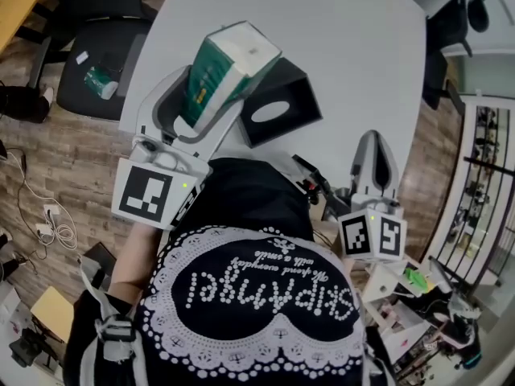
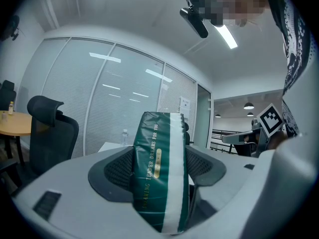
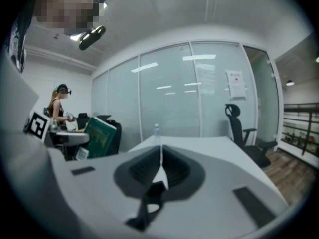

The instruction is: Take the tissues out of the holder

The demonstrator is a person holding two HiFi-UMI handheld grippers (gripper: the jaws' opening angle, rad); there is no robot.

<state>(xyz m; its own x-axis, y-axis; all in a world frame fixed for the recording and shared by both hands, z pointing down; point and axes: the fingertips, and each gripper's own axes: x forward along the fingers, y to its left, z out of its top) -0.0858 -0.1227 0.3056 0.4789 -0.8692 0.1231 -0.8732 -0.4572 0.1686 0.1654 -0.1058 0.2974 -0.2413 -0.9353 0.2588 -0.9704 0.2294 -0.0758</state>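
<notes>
A green and white tissue pack is held up above the table, clamped between the jaws of my left gripper. In the left gripper view the pack stands upright between both jaw pads. The black tissue holder with an oval slot lies on the white table, just right of the pack. My right gripper hovers near the table's near edge, right of the holder, its jaws closed together with nothing between them. From the right gripper view the green pack shows at the left.
Black office chairs stand left of the table, another chair at the far right. Cables and a power strip lie on the wooden floor. A small bottle stands at the table's far end. A railing runs along the right.
</notes>
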